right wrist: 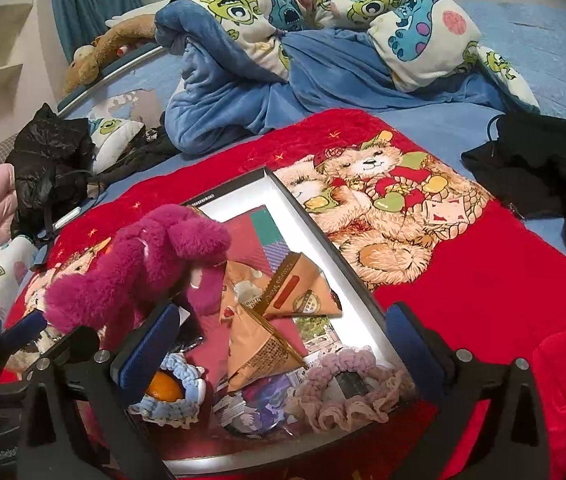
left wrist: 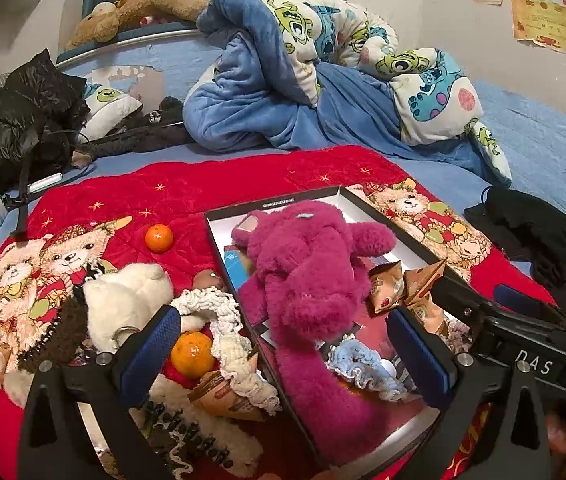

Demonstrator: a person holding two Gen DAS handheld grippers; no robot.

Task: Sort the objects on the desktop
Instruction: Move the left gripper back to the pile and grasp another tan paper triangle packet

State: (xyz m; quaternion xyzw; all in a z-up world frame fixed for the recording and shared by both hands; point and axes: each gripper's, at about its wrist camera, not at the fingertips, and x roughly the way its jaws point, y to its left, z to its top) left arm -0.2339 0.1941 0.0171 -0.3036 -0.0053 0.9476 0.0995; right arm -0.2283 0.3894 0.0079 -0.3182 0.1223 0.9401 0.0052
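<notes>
A black shallow box [left wrist: 275,201] with a white inside lies on the red bear-print blanket [left wrist: 187,184]. A magenta plush bear [left wrist: 307,280] sprawls in it, between the wide-apart fingers of my left gripper [left wrist: 283,354], untouched. Left of the box lie a white plush [left wrist: 131,292], a white crochet piece [left wrist: 223,312] and two oranges [left wrist: 193,354], [left wrist: 159,238]. My right gripper [right wrist: 281,350] stands open over the box [right wrist: 323,248], above triangular snack packets [right wrist: 261,344], a pink crochet scrunchie [right wrist: 347,388] and a blue crochet piece [right wrist: 175,400] around an orange [right wrist: 165,388].
A crumpled blue cartoon quilt [left wrist: 323,80] fills the bed behind the blanket. Black clothing [right wrist: 543,168] lies to the right and a black jacket [left wrist: 39,120] to the left. A brown plush [left wrist: 123,12] rests by the bed rail.
</notes>
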